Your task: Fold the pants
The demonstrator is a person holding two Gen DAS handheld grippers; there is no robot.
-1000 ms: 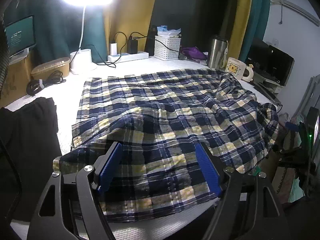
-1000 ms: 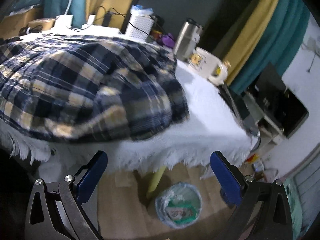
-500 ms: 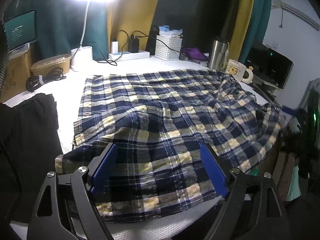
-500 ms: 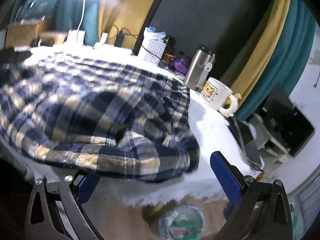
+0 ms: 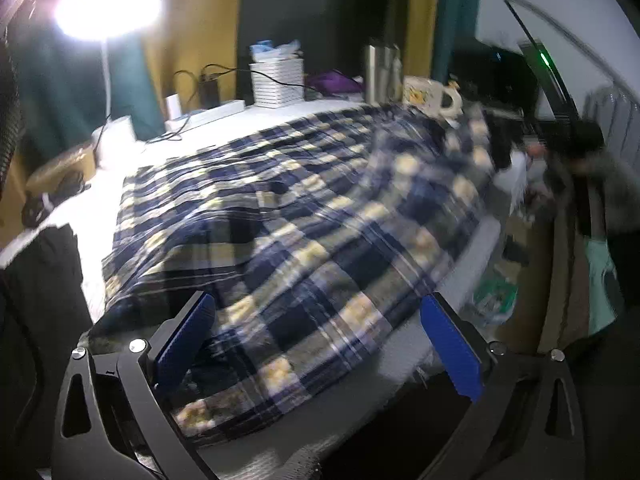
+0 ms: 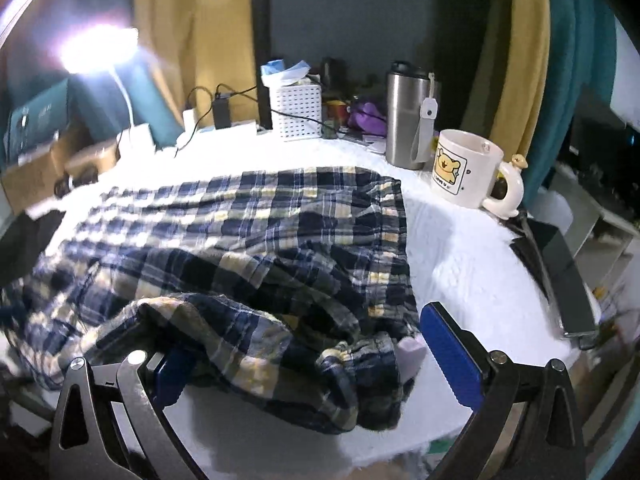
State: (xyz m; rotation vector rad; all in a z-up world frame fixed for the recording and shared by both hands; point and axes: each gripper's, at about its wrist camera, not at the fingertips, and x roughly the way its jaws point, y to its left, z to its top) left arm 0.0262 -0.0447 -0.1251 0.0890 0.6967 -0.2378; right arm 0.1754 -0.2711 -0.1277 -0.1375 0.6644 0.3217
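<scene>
We see the plaid pants [image 6: 248, 240] spread on the white worktop [image 6: 472, 264], bunched at lower centre. Both the left claw [image 5: 316, 344] and the right claw [image 6: 304, 356] are released, the left just opened wider over the cloth; most folding is left, we judge.

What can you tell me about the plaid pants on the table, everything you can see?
The plaid pants are navy, white and pale yellow, of thin crinkled woven cloth. They lie spread but rumpled on the white fuzzy table cover, with the near edge bunched into a heap showing a gathered waistband. That heap sits between the right tool's open pads, draping over its left pad.
</scene>
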